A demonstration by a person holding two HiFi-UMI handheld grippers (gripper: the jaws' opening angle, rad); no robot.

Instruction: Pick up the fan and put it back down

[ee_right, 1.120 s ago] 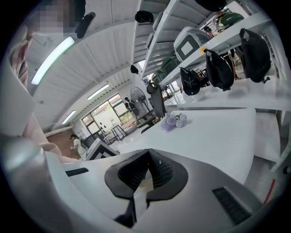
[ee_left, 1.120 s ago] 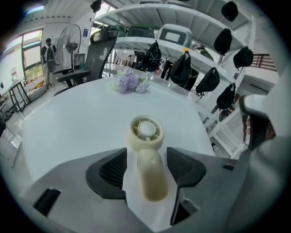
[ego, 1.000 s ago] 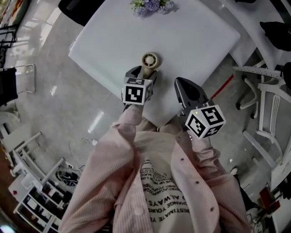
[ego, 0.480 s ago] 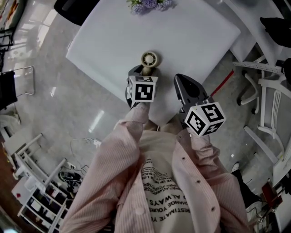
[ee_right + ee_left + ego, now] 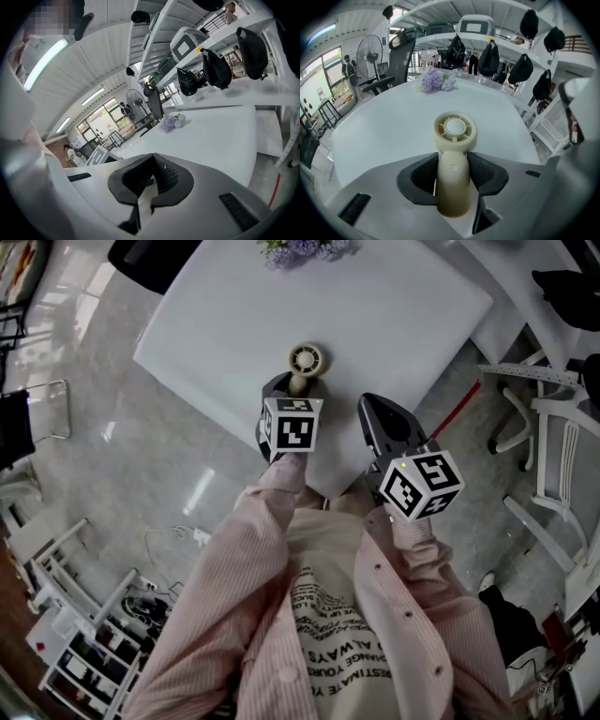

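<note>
**Left jaws narrowing on the fan's handle; lift not yet begun**

Compared with a second ago, the left gripper (image 5: pixel 298 390) has nudged a little farther over the near edge of the white table (image 5: pixel 375 306). Its jaws now stand narrower around the handle than they did then. The right gripper (image 5: pixel 377 409) and the fan have not shifted.

The cream handheld fan (image 5: pixel 452 164) appears to lie flat on the table near its near edge. Its round head points to the far side and its handle points back toward the person. In the left gripper view the handle runs straight between the two dark pads (image 5: pixel 487 171), which are closing on it. The right pad looks to be at the handle's side. A thin sliver of table shows between the left pad and the handle, so I judge the squeeze unfinished.

The right gripper hangs just right of the left one, off the table's near edge. Its jaws are pressed together with nothing between them. A bunch of purple flowers (image 5: pixel 300 249) sits at the far edge of the table, well apart from the fan.

As for progress, only the approach and the lining-up are done. The fan seems to rest fully on the table, with no sign of it being raised. Left to do are firming the pinch on the handle, raising the fan clear, lowering it onto the table and spreading the jaws.
</note>
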